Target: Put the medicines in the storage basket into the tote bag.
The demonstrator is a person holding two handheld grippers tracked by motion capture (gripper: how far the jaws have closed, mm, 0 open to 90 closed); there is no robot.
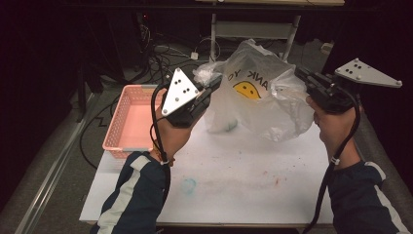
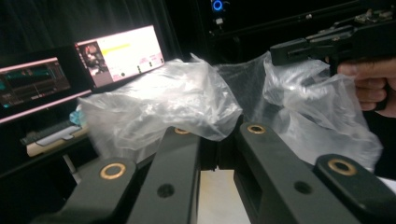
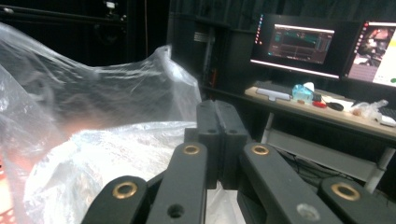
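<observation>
Both grippers are up: left gripper (image 1: 210, 87) fingers clenched on the plastic bag (image 1: 263, 97), right gripper (image 1: 303, 77) pinching its far edge, bag hanging above the tabletop (image 1: 243, 180).

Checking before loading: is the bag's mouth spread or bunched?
Spread: the left gripper and right gripper hold the bag by opposite edges.

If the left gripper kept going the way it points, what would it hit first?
The plastic bag it already pinches; the left gripper points across toward the right gripper, which would probably come next, though depth is hard to judge.
</observation>
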